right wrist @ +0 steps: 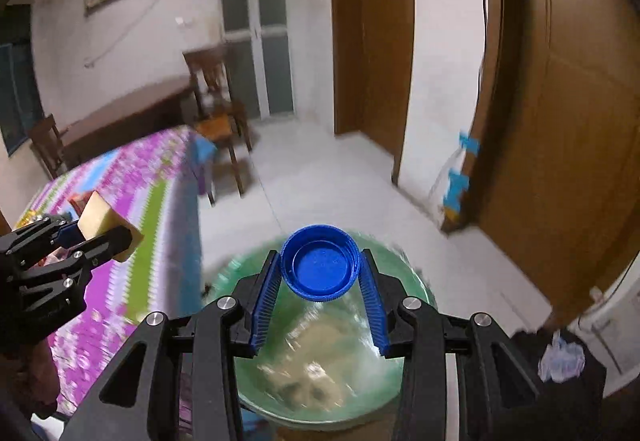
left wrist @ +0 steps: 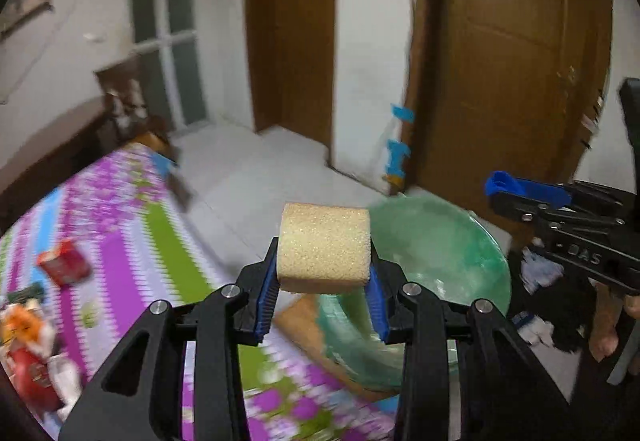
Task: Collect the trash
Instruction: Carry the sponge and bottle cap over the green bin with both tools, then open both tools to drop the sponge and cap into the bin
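My left gripper (left wrist: 323, 273) is shut on a tan sponge block (left wrist: 324, 247), held in the air by the table's right edge. A green translucent basin (left wrist: 440, 253) stands just right of and below it. My right gripper (right wrist: 320, 273) is shut on a blue bottle cap (right wrist: 320, 267), its hollow side facing the camera, directly above the green basin (right wrist: 320, 361). The left gripper (right wrist: 96, 241) with the sponge (right wrist: 98, 217) shows at the left of the right wrist view. In the left wrist view the right gripper (left wrist: 504, 191) with its blue cap sits at the right.
A table with a purple, green and white floral cloth (left wrist: 120, 261) carries a red carton (left wrist: 64, 263) and other wrappers (left wrist: 28, 325) at its left. A dark bin with crumpled paper (right wrist: 560, 361) stands right of the basin. Wooden chair (right wrist: 218, 109), brown doors (right wrist: 560, 121) and white tiled floor lie beyond.
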Demonstrator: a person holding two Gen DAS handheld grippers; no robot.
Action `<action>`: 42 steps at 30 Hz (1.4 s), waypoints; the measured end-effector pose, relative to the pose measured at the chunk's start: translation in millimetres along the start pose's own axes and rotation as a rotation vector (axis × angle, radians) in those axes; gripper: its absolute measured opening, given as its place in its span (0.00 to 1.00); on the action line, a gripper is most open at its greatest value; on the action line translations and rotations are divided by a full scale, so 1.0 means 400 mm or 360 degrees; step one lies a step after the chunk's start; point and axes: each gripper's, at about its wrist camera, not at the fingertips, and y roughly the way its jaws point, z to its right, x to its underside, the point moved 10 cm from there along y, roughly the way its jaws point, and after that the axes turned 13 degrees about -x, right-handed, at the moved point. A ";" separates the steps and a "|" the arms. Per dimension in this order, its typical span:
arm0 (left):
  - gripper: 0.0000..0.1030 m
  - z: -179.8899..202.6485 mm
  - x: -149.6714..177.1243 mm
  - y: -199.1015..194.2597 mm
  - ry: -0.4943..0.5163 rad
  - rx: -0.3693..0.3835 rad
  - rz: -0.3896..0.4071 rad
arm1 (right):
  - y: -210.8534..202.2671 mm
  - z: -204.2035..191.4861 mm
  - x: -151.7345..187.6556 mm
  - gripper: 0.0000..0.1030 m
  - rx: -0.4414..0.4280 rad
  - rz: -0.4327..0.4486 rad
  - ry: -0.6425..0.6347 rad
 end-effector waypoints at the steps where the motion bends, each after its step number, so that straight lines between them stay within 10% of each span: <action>1: 0.35 0.027 0.006 0.032 0.0022 0.0025 -0.0050 | 0.028 0.028 0.012 0.40 0.0004 -0.0068 0.0017; 17: 0.35 0.137 0.092 0.275 0.0157 0.0147 -0.0483 | 0.293 0.143 0.147 0.40 -0.0028 -0.0459 0.0134; 24: 0.43 0.148 0.092 0.278 0.0171 0.0151 -0.0500 | 0.301 0.136 0.146 0.41 -0.0028 -0.0444 0.0134; 27: 0.60 0.143 0.092 0.290 0.0163 0.0128 -0.0494 | 0.291 0.143 0.142 0.64 -0.0029 -0.0411 0.0148; 42: 0.62 0.031 0.062 0.084 0.0117 0.0119 -0.0277 | 0.095 -0.028 0.071 0.70 -0.0142 -0.0029 0.0019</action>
